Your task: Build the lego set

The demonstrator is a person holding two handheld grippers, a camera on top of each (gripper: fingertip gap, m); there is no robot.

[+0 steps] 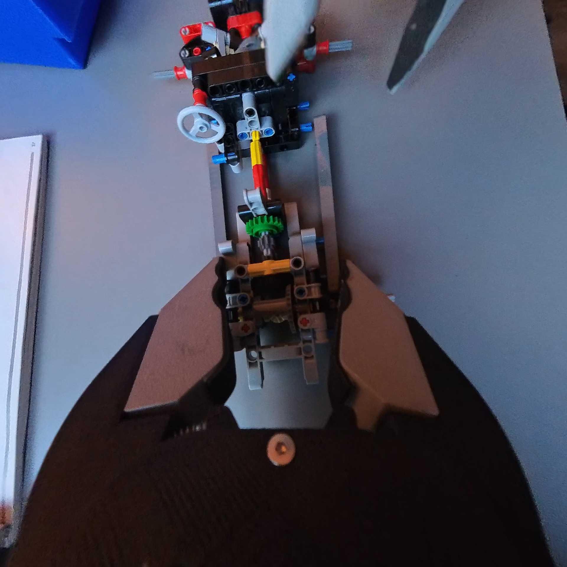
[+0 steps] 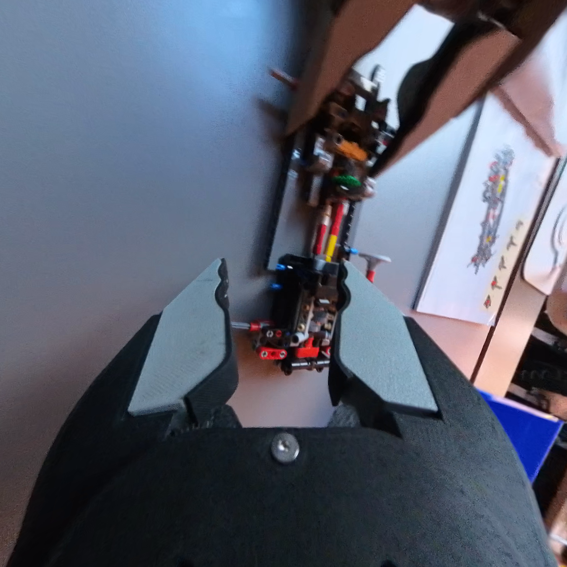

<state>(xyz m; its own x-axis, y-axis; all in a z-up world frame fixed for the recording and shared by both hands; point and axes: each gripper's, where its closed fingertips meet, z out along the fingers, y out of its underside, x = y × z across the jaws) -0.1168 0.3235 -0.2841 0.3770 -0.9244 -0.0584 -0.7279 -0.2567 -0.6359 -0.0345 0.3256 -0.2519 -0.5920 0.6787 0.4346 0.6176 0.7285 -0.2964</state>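
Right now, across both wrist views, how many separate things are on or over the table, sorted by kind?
Grippers: 2 (left gripper, right gripper)
Brick-built chassis: 1
Blue box: 1
White booklet: 1
Total: 5

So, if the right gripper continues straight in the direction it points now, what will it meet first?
Probably the black front block of the brick-built chassis: it already stands between the right gripper's open fingers, close against one finger. Past it lies the red and yellow shaft. Depth is unclear.
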